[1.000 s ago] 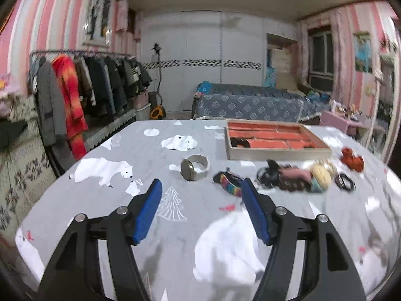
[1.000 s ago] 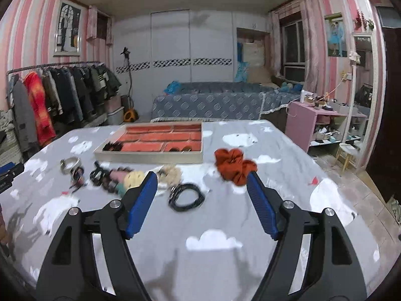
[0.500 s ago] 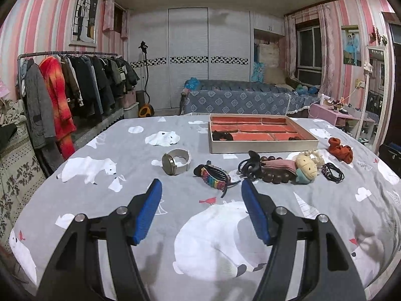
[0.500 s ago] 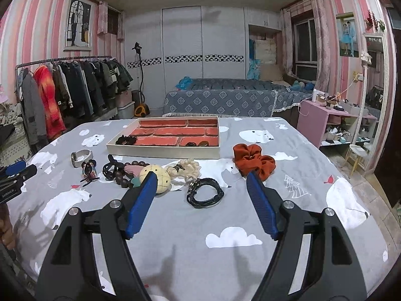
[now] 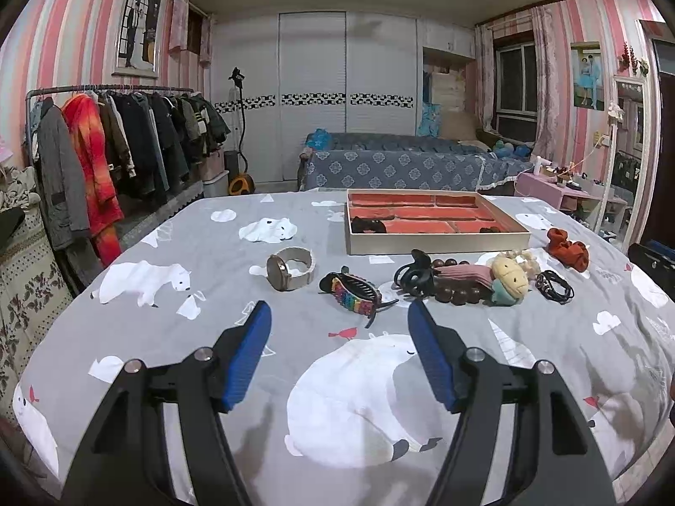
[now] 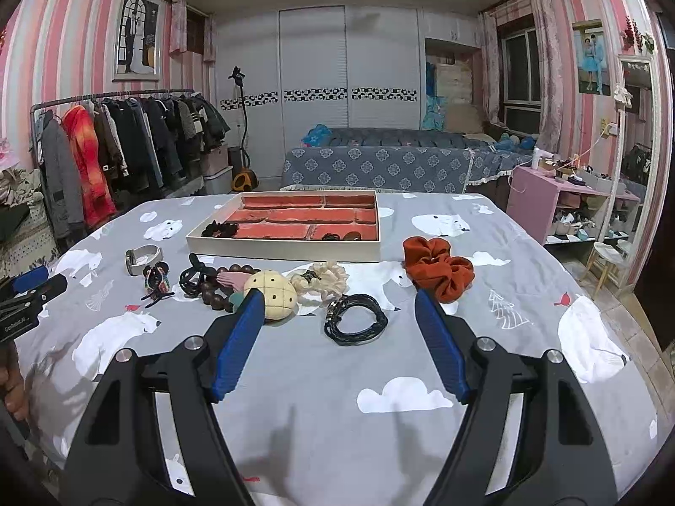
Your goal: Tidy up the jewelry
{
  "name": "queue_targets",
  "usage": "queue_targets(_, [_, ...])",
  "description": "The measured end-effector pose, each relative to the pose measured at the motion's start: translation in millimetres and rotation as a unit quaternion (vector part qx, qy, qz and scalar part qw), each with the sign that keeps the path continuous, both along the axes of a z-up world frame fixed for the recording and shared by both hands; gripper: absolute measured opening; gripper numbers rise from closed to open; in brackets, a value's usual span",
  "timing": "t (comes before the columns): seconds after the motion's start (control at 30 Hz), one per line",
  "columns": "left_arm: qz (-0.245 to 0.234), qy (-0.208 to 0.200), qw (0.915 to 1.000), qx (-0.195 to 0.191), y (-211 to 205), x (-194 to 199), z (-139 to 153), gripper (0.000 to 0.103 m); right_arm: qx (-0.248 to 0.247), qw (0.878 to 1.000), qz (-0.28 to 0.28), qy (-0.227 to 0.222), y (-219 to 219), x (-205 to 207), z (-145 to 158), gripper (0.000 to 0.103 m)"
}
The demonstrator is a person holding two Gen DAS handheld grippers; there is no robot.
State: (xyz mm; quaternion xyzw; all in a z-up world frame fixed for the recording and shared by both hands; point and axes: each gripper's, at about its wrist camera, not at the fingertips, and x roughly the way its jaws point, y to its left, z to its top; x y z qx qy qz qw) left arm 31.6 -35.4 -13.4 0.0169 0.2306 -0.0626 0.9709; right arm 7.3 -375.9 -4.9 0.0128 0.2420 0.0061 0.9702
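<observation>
A beige tray with red compartments [image 5: 434, 246] [image 6: 282, 251] sits on the polar-bear cloth, holding a few dark items. In front of it lie a watch [image 5: 290, 268], a rainbow hair claw [image 5: 352, 294], a black claw clip [image 5: 413, 278], brown beads [image 5: 457, 293], a yellow plush hair tie [image 6: 271, 294], a cream scrunchie [image 6: 322, 277], a black cord bracelet [image 6: 355, 319] and a rust scrunchie [image 6: 438, 267]. My left gripper [image 5: 338, 314] is open and empty, just short of the rainbow claw. My right gripper [image 6: 339, 302] is open and empty, above the black bracelet.
A clothes rack [image 5: 114, 156] stands left of the table, a bed [image 5: 400, 166] behind it, and a pink shelf [image 6: 565, 206] to the right. The left gripper's tip [image 6: 29, 284] shows at the right view's left edge.
Both views have swung to face the table squarely. Both grippers have come nearer the row of accessories. Both stay open and empty.
</observation>
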Motion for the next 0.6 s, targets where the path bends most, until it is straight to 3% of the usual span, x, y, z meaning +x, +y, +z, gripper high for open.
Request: queue_targets(0.6, [-0.001, 0.005, 1.0, -0.001, -1.0, 1.1, -2.0, 0.067, 0.004, 1.0, -0.003, 0.008, -4.6, 0.4, -3.9, 0.073])
